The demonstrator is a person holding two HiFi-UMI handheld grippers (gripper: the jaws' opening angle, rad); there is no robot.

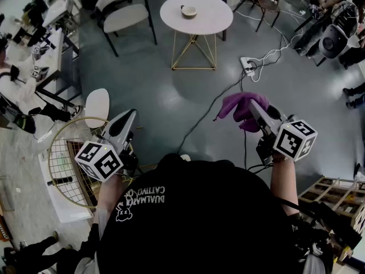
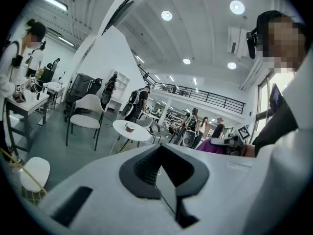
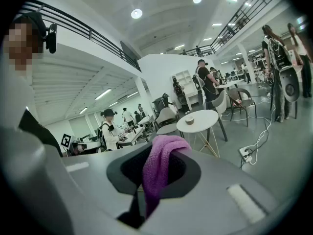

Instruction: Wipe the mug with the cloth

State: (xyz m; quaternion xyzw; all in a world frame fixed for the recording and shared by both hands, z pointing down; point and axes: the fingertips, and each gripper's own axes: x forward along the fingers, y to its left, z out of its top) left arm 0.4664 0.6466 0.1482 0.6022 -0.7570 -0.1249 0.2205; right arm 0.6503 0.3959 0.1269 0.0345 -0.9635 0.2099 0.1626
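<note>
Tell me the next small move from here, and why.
Probably step toward the round white table: the small pale mug sits on it, well beyond both claws. The right claw pinches the purple knitted cloth and the left claw is shut and empty, so only the distance remains.

The mug (image 1: 188, 11) sits near the middle of the bench (image 1: 215, 23), well ahead of the left gripper (image 1: 129, 117) and right gripper (image 1: 253, 107). The cloth (image 1: 235, 104) sits in the right gripper. A chair (image 1: 122, 7) stands left of the bench.
</note>
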